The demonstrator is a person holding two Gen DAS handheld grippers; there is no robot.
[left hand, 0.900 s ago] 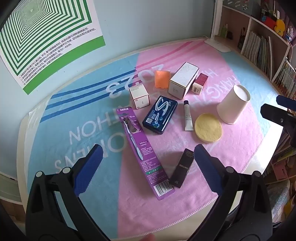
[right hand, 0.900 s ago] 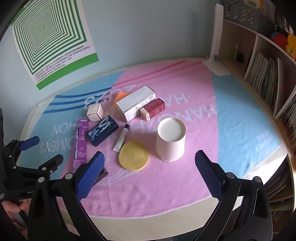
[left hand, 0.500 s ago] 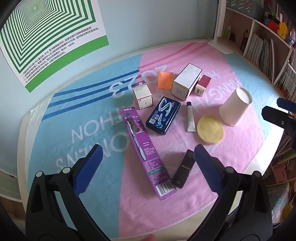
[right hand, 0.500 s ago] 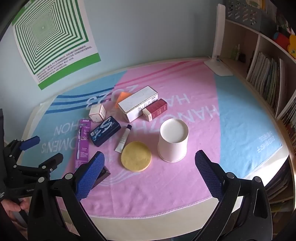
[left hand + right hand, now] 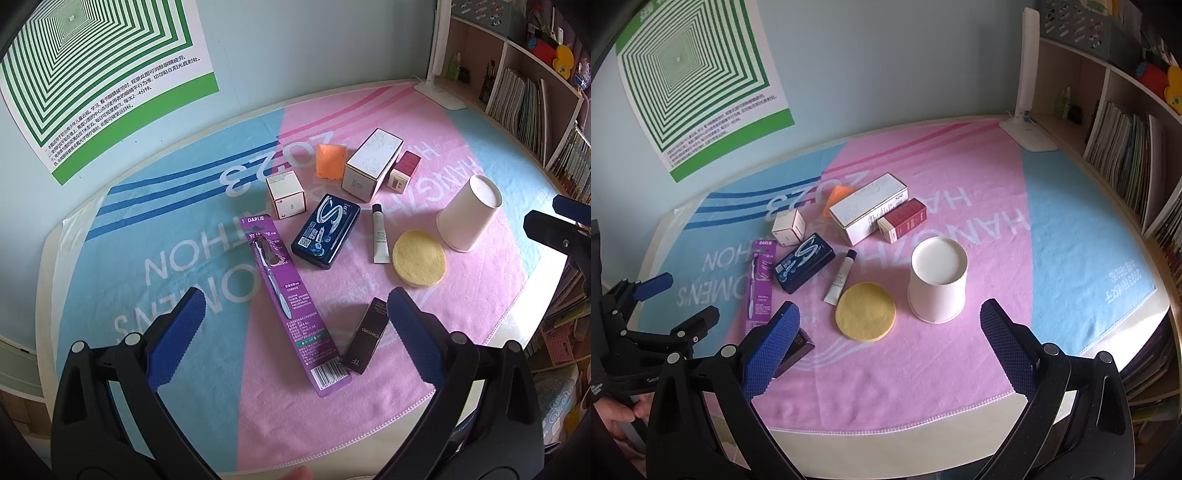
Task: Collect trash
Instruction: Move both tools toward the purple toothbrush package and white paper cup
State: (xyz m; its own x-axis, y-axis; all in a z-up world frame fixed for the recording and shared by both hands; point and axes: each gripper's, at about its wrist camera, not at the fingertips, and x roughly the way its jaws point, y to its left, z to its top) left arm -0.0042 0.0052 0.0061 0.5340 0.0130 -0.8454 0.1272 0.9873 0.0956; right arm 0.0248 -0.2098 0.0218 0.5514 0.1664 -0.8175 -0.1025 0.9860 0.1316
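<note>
Several items lie on a pink and blue cloth (image 5: 207, 369): a purple toothbrush pack (image 5: 291, 299), a dark blue tin (image 5: 327, 230), a small tube (image 5: 379, 234), a yellow round sponge (image 5: 419, 257), an upturned white paper cup (image 5: 468, 212), a dark brown box (image 5: 367, 334), a small white box (image 5: 286, 194), an orange piece (image 5: 330, 161), a long white box (image 5: 371, 164) and a red box (image 5: 404, 171). My left gripper (image 5: 295, 332) is open above the toothbrush pack and the brown box. My right gripper (image 5: 888, 341) is open near the sponge (image 5: 865, 311) and the cup (image 5: 938, 278).
A white desk lamp (image 5: 1027, 110) stands at the back right. Bookshelves (image 5: 1126, 147) line the right side. A green striped poster (image 5: 92, 74) hangs on the wall. The table's front edge (image 5: 923, 443) is close below my right gripper.
Both views have shifted slightly, so the items sit a little lower and nearer in the frames. Both grippers stay open and nothing on the cloth has moved.
</note>
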